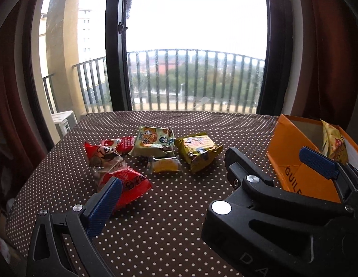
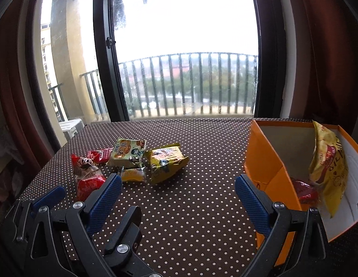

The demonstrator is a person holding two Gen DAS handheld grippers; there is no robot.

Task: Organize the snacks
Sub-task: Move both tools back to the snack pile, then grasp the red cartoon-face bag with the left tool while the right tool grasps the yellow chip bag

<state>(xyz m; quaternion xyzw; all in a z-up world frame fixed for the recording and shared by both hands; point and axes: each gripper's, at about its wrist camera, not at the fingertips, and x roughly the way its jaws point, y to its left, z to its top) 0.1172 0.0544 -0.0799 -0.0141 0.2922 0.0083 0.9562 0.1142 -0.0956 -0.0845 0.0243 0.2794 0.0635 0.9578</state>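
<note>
Both grippers, left (image 1: 169,198) and right (image 2: 179,198), hang spread wide and empty above the dotted table (image 2: 190,207); loose snacks (image 2: 142,164) clustered left, orange box (image 2: 266,161) (partly filled) right.

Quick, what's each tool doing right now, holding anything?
Left tool: open, empty.
Right tool: open, empty.

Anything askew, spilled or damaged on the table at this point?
Nothing spilled or torn. Five snack packets lie loose in a jumbled cluster on the dotted tablecloth, some overlapping. In the orange box, a yellow bag leans tilted against the wall, poking above the rim.
</note>
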